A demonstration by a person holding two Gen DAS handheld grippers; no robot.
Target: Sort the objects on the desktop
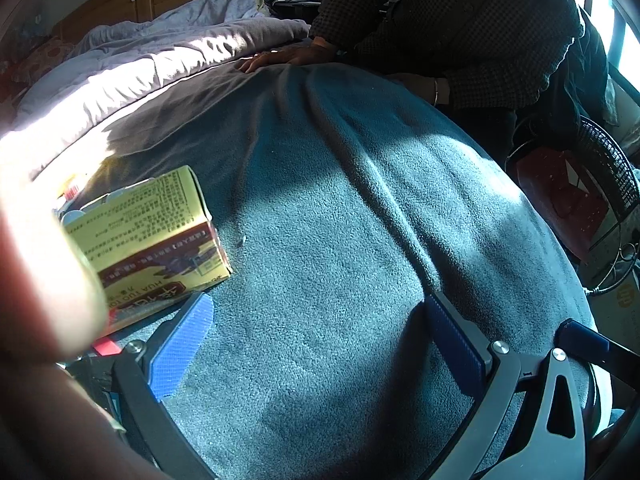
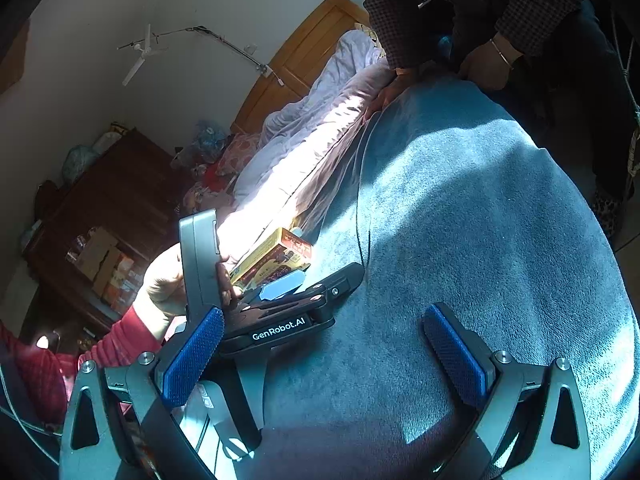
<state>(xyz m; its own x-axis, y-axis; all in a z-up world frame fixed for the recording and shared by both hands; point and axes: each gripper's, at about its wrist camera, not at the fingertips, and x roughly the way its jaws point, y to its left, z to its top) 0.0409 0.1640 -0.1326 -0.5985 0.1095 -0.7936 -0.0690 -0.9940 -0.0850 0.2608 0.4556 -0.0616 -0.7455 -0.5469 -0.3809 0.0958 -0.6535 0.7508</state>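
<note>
Grippers lay low over a teal fleece blanket [image 1: 360, 240] spread on a bed, with one task object in reach: a yellow-and-maroon medicine carton [image 1: 148, 236]. The left gripper [image 1: 320, 344] had its jaws spread wide with nothing between the blue pads, and the carton lay just beyond its left finger [image 1: 180, 348], to the left and slightly ahead of the gap rather than inside it. The carton rested flat on the blanket, its long axis running obliquely from the near left toward the far right, one corner pointing toward the open blanket. The right gripper [image 2: 332, 356] was likewise wide apart and empty, and in its view the left gripper [image 2: 296, 304] appeared between it and the carton [image 2: 276, 260]; the left gripper was therefore judged the nearer for a first pick, which would call for a shift leftward to straddle the box.

A pale blur, probably a finger close to the lens, covered the lower left of the left wrist view and hid the carton's near end. Small items behind the carton were washed out by sunlight and could not be identified. A second person in a checked jacket [image 1: 460, 28] pressed a hand [image 1: 280, 58] on the blanket's far edge. No sorting container was visible in either view.
</note>
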